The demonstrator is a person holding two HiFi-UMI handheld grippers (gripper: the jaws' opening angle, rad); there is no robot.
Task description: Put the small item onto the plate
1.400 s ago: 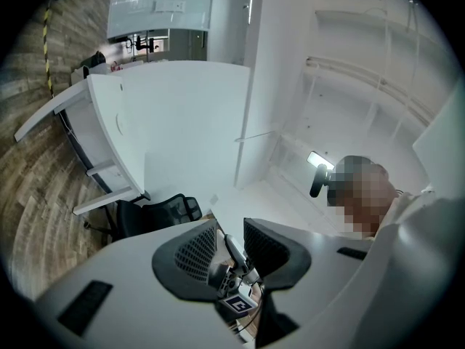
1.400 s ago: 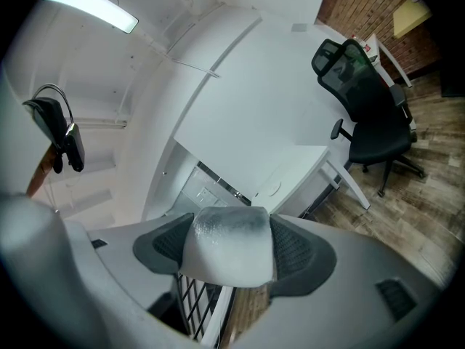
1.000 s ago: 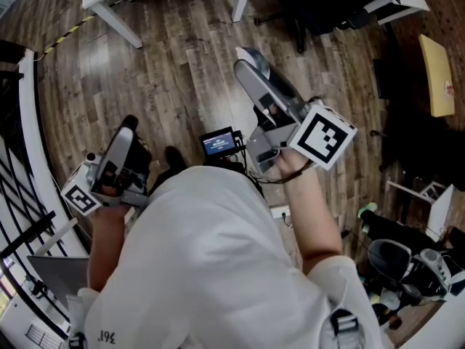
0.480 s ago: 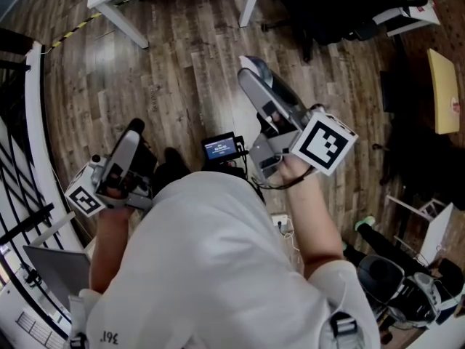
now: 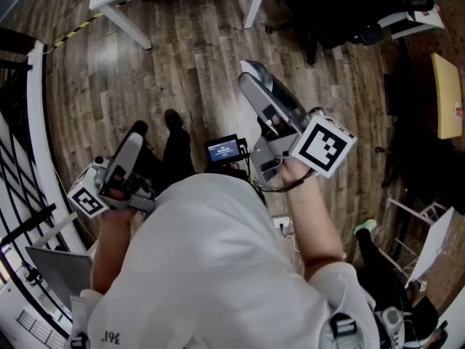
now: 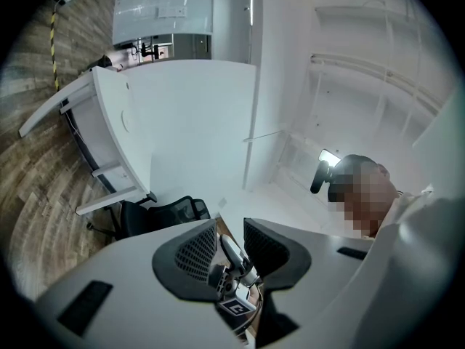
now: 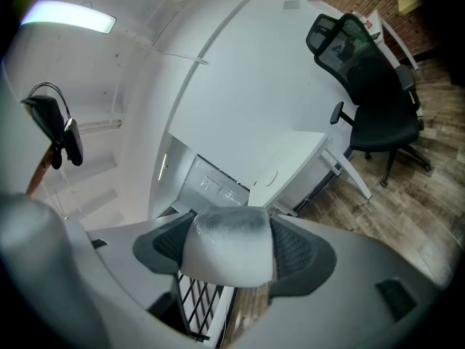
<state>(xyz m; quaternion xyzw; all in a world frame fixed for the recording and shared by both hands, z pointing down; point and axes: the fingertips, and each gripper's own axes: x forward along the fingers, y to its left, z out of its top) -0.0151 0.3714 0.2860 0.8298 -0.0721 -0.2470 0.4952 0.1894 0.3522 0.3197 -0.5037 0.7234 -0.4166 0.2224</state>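
Note:
My right gripper (image 5: 253, 72) is raised in front of the person's body and points away over the wooden floor. It is shut on a small white and grey soft block (image 7: 227, 249), which fills the gap between both pads. That block shows as a pale tip (image 5: 251, 67) in the head view. My left gripper (image 5: 137, 130) is held lower at the left. Its jaws (image 6: 230, 233) stand apart with nothing between them; through the gap I see the right gripper's marker cube. No plate is in any view.
A white table's legs (image 5: 123, 25) stand ahead at the top left. A black office chair (image 5: 341, 9) is at the top right, also in the right gripper view (image 7: 370, 86). A white railing (image 5: 35, 122) runs along the left. The person's shoe (image 5: 173, 118) is on the floor.
The person has stepped forward: a shoe now shows further ahead and the floor has slid back in view. Both grippers keep their pose and the block stays held.

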